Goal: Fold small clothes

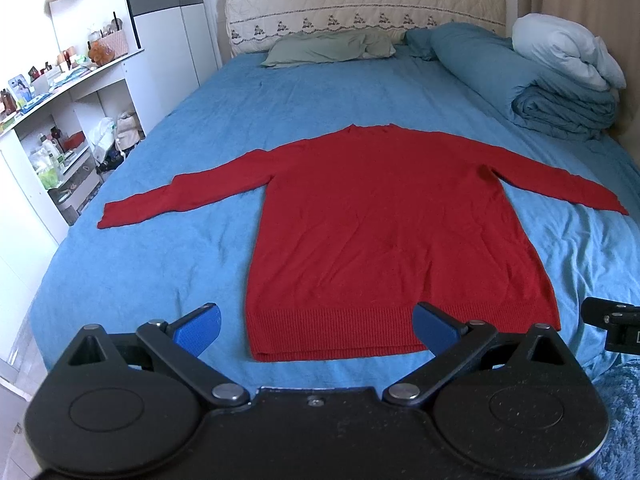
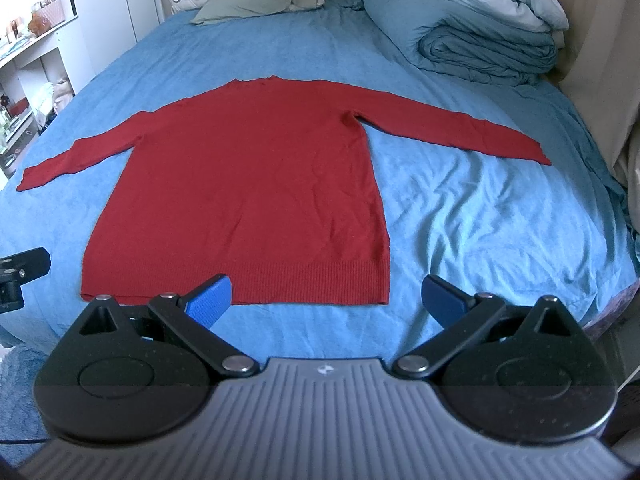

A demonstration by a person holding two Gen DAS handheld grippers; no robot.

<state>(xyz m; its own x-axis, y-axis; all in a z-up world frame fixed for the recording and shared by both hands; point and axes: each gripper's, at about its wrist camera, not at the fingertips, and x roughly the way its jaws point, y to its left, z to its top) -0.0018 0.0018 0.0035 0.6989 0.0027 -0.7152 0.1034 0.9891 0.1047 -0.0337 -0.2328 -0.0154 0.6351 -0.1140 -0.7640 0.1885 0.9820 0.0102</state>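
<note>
A red long-sleeved sweater (image 1: 380, 220) lies flat on the blue bed sheet (image 1: 200, 128), hem toward me, both sleeves spread out to the sides. It also shows in the right wrist view (image 2: 248, 176). My left gripper (image 1: 316, 326) is open and empty, held just short of the hem, over its left half. My right gripper (image 2: 326, 298) is open and empty, near the hem's right corner. The edge of the right gripper (image 1: 612, 328) shows at the right of the left wrist view, and the edge of the left gripper (image 2: 20, 276) at the left of the right wrist view.
A rolled blue duvet (image 1: 520, 80) with a white pillow (image 1: 568, 52) lies at the bed's far right, a green pillow (image 1: 328, 48) at the headboard. White shelves (image 1: 60, 128) with clutter stand left of the bed. A blue rug (image 1: 624, 412) lies on the floor.
</note>
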